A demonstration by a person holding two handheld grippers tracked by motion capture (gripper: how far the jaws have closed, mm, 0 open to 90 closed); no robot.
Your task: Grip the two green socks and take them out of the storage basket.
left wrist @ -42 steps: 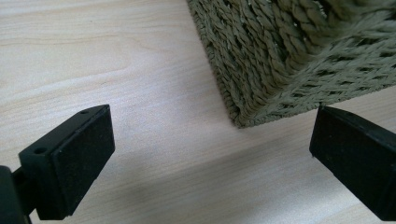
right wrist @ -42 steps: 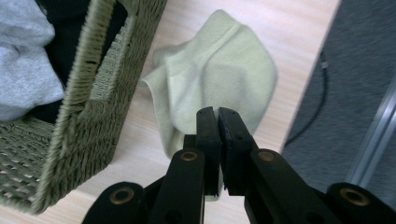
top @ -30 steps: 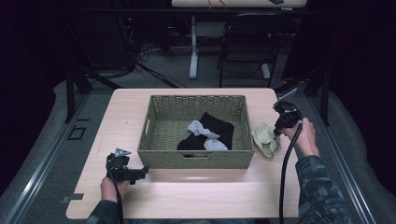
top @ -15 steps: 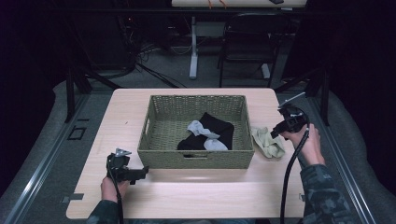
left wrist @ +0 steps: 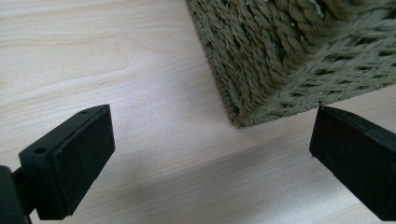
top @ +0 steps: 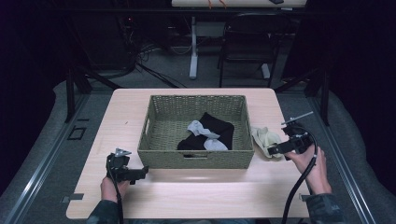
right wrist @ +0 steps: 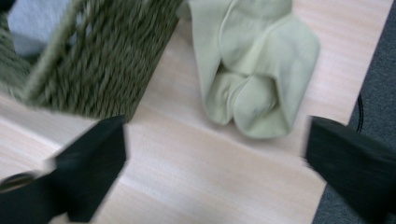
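My right gripper (top: 272,150) has dropped from above the counter (top: 126,112) to just beside the pale green sock (top: 265,138), its fingers having just been opening; they now stand wide with nothing between them. My left gripper (top: 140,173) has stayed at the wicker basket's (top: 196,161) near left corner, fingers wide and empty. In the right gripper view the basket wall and both fingers are motion-blurred, and the sock (right wrist: 250,70) is cut off at the top edge. The sock lies crumpled on the counter just right of the basket; in the high view its long axis runs roughly away from me.
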